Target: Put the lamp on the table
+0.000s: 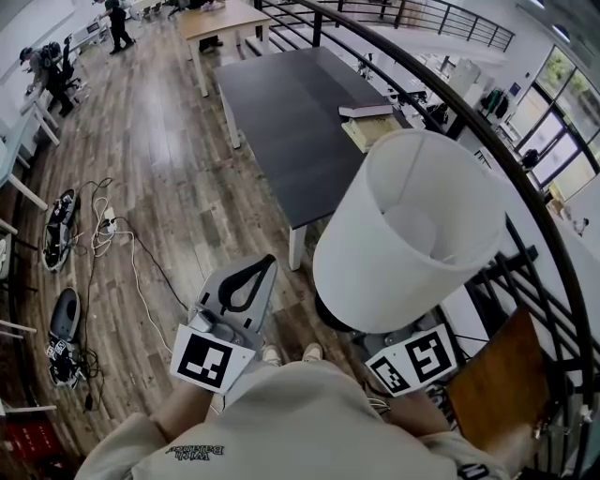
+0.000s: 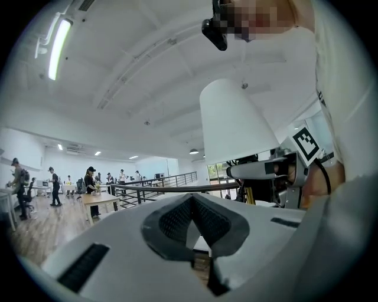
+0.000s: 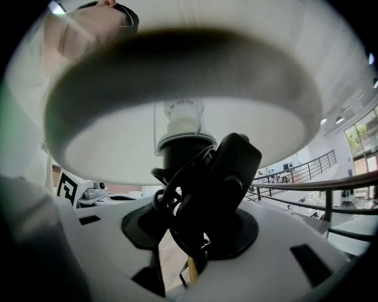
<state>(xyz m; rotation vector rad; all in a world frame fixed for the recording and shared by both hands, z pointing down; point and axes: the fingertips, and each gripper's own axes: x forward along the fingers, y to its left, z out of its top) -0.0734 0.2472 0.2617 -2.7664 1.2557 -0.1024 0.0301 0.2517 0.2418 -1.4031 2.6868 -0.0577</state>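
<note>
The lamp has a big white drum shade [image 1: 412,225] that tilts up in front of me in the head view. My right gripper [image 3: 195,203] is shut on the lamp's black stem [image 3: 180,159], where a black cord and its switch [image 3: 227,171] are wound. From the head view only this gripper's marker cube [image 1: 412,361] shows under the shade. My left gripper [image 1: 251,274] is held out to the left of the lamp, shut and empty, apart from it. Its own view shows the shade [image 2: 236,124] at the right. The dark grey table [image 1: 281,122] stands ahead on the wooden floor.
A book and a tan pad [image 1: 370,120] lie on the table's far right edge. A curved black railing [image 1: 525,187] runs along the right. Cables and gear [image 1: 98,230] lie on the floor at left. A wooden table [image 1: 220,19] and several people stand far back.
</note>
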